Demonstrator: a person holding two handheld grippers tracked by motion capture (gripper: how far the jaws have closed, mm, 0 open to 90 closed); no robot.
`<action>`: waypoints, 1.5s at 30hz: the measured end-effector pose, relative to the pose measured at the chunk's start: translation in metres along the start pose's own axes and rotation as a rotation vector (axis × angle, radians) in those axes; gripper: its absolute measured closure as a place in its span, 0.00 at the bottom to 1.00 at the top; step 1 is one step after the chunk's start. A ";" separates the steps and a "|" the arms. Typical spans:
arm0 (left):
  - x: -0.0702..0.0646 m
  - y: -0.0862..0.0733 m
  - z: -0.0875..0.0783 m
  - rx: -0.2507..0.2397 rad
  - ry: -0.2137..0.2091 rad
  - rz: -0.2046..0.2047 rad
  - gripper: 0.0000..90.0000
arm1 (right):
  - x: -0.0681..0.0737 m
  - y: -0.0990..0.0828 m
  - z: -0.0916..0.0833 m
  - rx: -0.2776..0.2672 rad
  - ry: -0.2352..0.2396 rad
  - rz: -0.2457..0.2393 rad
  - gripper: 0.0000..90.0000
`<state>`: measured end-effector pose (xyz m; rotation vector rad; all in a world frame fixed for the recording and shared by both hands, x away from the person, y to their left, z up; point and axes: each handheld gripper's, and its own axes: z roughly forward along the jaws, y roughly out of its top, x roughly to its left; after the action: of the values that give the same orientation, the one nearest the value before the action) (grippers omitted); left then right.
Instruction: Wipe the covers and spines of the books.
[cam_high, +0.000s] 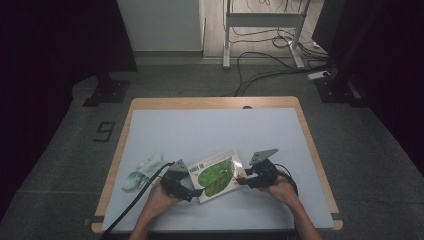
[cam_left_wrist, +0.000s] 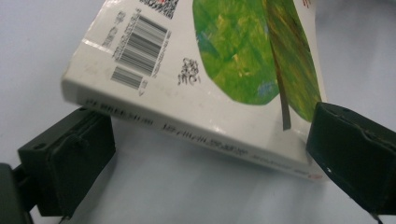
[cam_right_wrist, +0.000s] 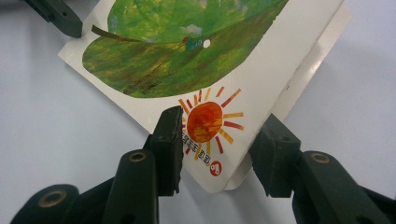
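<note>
Between your right gripper (cam_right_wrist: 219, 147) jaws: open-edge corner of picture book (cam_right_wrist: 196, 70), sun print there. Jaws straddle corner, partly closed; clamped or not, cannot tell. Top cover looks lifted off pages below, likely so you can open it. Your left gripper (cam_left_wrist: 205, 154) at spine: jaws wide, one at each spine end, right one touching, probably bracing book against sliding. Book flat on white table (cam_high: 210, 125), near front edge, between both grippers. Crumpled cloth (cam_high: 145, 170) farther left, apart.

Both grippers (cam_high: 181, 184) (cam_high: 248, 176) low, jaws apart
</note>
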<state>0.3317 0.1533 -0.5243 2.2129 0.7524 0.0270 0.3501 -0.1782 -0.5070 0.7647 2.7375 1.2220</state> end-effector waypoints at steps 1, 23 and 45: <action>-0.001 0.001 0.000 -0.003 0.001 0.006 0.01 | 0.000 0.000 0.000 -0.001 0.001 0.003 0.62; -0.012 0.005 -0.008 -0.030 0.043 0.066 0.18 | -0.009 0.006 0.016 -0.003 -0.047 0.103 0.32; -0.009 0.017 -0.027 -0.099 0.117 0.023 0.49 | -0.009 0.018 0.015 -0.093 -0.098 0.130 0.38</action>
<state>0.3260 0.1584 -0.4920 2.1400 0.7731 0.2022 0.3688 -0.1614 -0.5057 0.9776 2.5692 1.2887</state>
